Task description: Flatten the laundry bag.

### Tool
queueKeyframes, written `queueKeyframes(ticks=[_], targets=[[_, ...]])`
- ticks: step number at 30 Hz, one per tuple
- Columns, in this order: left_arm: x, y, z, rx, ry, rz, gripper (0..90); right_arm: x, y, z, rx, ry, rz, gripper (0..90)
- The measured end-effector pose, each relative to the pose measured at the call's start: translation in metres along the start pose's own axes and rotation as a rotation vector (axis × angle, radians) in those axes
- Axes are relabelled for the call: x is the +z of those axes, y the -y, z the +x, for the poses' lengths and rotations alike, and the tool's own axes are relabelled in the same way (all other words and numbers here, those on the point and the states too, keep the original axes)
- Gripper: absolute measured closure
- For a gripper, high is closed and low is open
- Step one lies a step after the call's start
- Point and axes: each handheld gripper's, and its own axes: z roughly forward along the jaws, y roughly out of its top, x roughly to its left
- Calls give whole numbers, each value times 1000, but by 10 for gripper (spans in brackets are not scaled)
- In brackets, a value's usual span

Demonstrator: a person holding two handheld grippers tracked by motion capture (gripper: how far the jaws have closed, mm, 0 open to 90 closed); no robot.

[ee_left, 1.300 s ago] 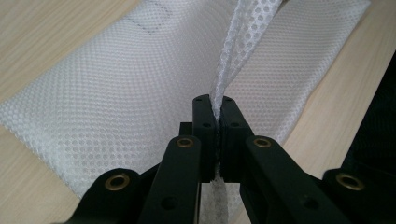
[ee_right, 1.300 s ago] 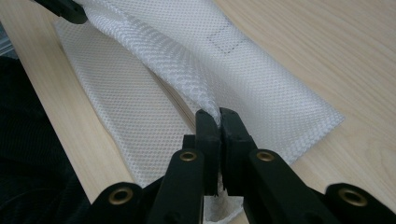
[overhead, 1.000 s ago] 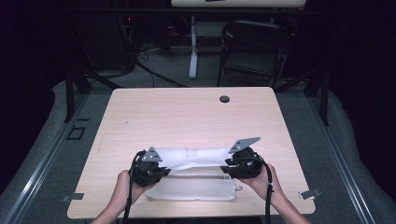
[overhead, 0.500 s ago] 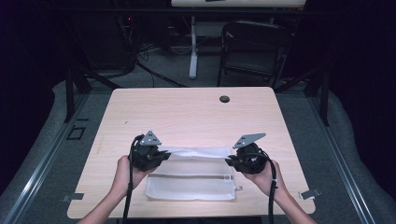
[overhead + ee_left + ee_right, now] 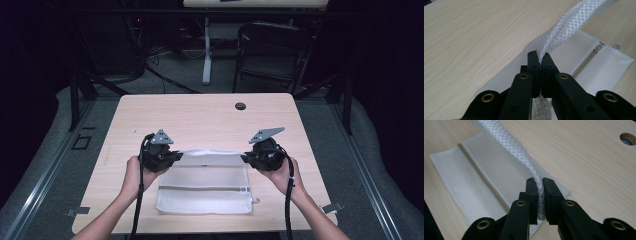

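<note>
White mesh bag (image 5: pixel 205 187), one only, zip shut, contents hidden, lies on the wooden surface (image 5: pixel 200 120); left tongs (image 5: pixel 176 156) and right tongs (image 5: pixel 246 157) each clamp its far edge.

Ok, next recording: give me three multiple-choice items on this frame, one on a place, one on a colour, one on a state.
1. Where does the mesh bag lie on the table?
A. at the far edge by the hole
B. at the near edge, by the person
C. hanging off the left side

2. What colour is the mesh bag?
A. white
B. blue
C. black

3. How does the left gripper stand?
A. open above the bag
B. shut on nothing
C. shut on a fold of the bag

Answers:
1 B, since the high view shows it between the two hands, with the hole far beyond.
2 A, white netting in all three views.
3 C, the left gripper view shows the mesh pinched between its jaws; the right gripper pinches the far edge likewise.
</note>
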Motion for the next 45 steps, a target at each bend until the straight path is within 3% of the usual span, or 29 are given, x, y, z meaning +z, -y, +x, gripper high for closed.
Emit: queueKeyframes(ticks=[8, 15, 20, 23, 26, 29, 32, 36, 45], targets=[[3, -10, 7, -27, -17, 11, 888, 0, 5, -9, 40, 5, -10, 772], [6, -20, 14, -57, -41, 13, 888, -16, 23, -14, 75, 35, -17, 715], [9, -25, 22, -78, -53, 14, 888, -20, 43, -15, 107, 22, -19, 773], [11, -28, 25, -78, -63, 20, 888, -7, 61, -2, 84, -15, 21, 850], [14, -32, 28, -83, -71, 19, 888, 12, 71, 13, 20, -74, 102, 900], [18, -35, 31, -85, -79, 17, 887, 33, 72, 26, -41, -109, 163, 900], [23, -39, 34, -88, -96, 16, 887, 51, 69, 36, -69, -157, 210, 900], [30, -43, 40, -96, -106, 9, 887, 76, 68, 52, -130, -176, 290, 900], [46, -50, 50, -100, -154, 8, 887, 83, 72, 61, -176, -195, 325, 900]])
